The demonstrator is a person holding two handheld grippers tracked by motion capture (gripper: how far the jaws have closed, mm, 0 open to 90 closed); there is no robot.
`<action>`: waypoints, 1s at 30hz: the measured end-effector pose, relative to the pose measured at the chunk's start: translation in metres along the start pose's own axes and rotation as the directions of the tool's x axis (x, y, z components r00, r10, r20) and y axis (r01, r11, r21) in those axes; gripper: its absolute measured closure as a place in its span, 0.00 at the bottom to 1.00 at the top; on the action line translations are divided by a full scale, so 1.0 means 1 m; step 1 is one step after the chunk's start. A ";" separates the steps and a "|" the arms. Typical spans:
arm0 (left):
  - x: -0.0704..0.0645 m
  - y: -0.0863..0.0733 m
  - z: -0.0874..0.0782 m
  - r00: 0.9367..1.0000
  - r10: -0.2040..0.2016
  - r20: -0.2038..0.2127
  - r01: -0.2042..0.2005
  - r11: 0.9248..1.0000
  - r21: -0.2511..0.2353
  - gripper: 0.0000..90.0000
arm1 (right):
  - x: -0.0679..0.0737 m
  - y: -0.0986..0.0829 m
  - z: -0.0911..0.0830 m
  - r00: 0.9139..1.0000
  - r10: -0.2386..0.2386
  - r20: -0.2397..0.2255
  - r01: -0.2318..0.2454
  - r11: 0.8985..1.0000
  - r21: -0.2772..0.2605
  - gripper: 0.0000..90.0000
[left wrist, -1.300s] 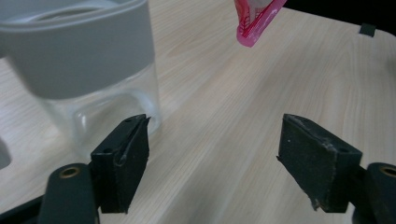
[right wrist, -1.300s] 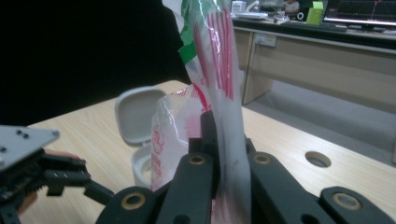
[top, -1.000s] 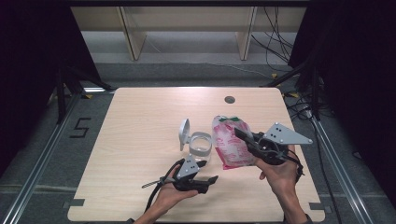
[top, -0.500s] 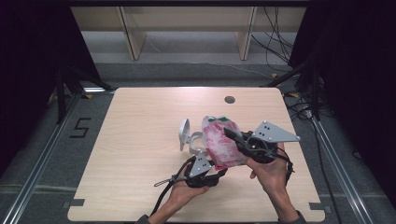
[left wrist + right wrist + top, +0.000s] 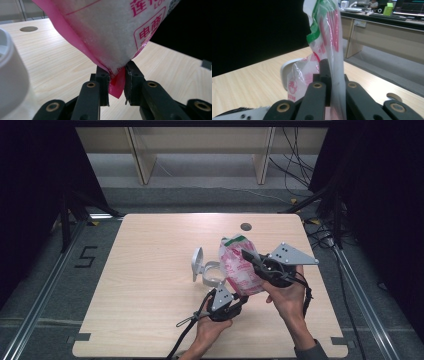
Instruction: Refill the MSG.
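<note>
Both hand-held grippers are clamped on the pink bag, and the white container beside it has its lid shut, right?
Not quite: the white container has its lid open, flipped up at its left, as the high view shows. Both the left hand-held gripper and the right hand-held gripper are indeed clamped on the pink bag.

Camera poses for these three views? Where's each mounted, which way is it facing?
High view: above the table's near side, looking forward and down; both hands, left gripper, right gripper.
Left gripper view: along its jaws, pinching the pink bag's corner.
Right gripper view: along its jaws, clamping the bag's film.
Shared: bag, white container.
</note>
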State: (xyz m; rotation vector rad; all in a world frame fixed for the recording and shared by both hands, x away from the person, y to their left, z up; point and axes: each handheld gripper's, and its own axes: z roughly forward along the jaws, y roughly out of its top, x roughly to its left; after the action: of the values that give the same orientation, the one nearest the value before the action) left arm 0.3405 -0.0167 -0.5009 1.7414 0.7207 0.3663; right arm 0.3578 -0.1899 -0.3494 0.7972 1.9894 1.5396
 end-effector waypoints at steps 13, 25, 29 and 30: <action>-0.008 -0.004 0.003 0.997 0.010 -0.080 -0.012 1.000 -0.028 0.85 | 0.001 0.003 0.012 1.000 0.022 -0.012 -0.022 1.000 0.006 1.00; -0.011 -0.006 0.010 0.995 -0.016 -0.099 0.012 0.999 -0.045 0.86 | 0.004 0.008 0.027 1.000 -0.008 -0.003 0.008 0.999 0.039 1.00; -0.012 -0.007 0.014 0.995 -0.033 -0.089 0.028 0.998 -0.056 0.86 | 0.001 0.007 0.031 1.000 0.000 0.005 0.000 0.998 0.056 1.00; -0.013 -0.007 0.014 0.995 -0.035 -0.094 0.031 0.998 -0.048 0.86 | 0.000 0.007 0.032 1.000 0.006 0.015 -0.007 0.998 0.066 1.00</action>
State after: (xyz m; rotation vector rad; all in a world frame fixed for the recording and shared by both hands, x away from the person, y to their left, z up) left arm 0.3374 -0.0345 -0.5098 1.6752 0.8023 0.4423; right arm 0.3808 -0.1664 -0.3497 0.8395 2.0378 1.4741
